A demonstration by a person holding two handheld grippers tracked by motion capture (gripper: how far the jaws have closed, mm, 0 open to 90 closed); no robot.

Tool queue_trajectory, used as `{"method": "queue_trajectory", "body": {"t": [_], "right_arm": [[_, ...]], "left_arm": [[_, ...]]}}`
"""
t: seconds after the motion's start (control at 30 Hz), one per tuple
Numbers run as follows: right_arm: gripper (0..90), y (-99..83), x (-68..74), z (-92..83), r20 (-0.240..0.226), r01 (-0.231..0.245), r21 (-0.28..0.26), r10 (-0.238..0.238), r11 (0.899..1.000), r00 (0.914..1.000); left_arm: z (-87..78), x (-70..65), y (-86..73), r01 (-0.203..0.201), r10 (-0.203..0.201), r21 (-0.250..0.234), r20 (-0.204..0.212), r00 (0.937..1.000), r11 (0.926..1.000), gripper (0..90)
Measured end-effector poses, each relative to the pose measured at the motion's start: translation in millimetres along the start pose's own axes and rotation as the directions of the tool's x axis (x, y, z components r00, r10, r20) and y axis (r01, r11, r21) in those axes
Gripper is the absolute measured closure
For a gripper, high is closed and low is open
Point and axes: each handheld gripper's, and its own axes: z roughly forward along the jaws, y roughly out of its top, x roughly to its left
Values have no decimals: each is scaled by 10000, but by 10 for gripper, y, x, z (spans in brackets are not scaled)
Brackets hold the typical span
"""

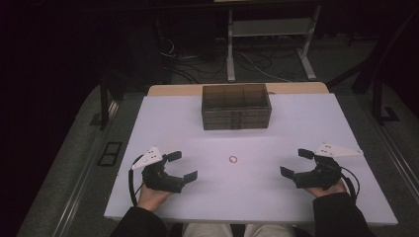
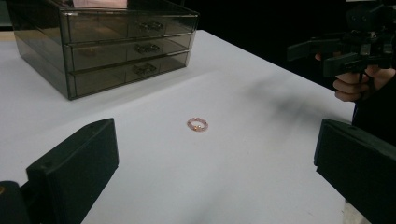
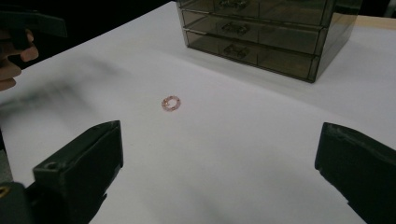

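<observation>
A white table (image 1: 306,128) stands in a dim room, with a grey floor, loose cables and a metal stand's legs beyond its far edge. A small pink bead ring (image 1: 233,159) lies flat on the bare tabletop, ahead of and between the jaws in both gripper views, touching neither. The left gripper (image 1: 180,165) and right gripper (image 1: 296,163) rest near the table's near edge, jaws spread wide and released, holding nothing. Farther beyond the ring sits a smoky translucent drawer box (image 1: 236,106), its three drawers closed.
</observation>
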Motion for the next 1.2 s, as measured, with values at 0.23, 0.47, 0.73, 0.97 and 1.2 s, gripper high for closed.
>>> {"method": "queue_trajectory", "body": {"t": [0.23, 0.47, 0.73, 0.97, 1.2], "right_arm": [[4, -5, 1, 5, -129, -20, 111, 22, 9999, 9999], [4, -12, -7, 12, -252, -49, 342, 58, 9994, 9997], [4, -14, -12, 9, -330, -117, 470, 133, 9988, 9994], [4, -15, -11, 10, -343, -120, 536, 138, 9985, 9993], [4, -19, 1, 8, -378, -123, 650, 147, 9978, 9992]], "left_arm": [[0, -21, 2, 22, -22, -17, 19, 10000, 10000, 0], [25, -40, 3, -31, 29, 197, 144, 9999, 9998, 0], [37, -76, 6, -10, 3, 298, 221, 9998, 9996, 0], [68, -125, 11, -20, 5, 458, 328, 9995, 9989, 0], [75, -163, 58, -65, 37, 722, 387, 9992, 9974, 0]]}}
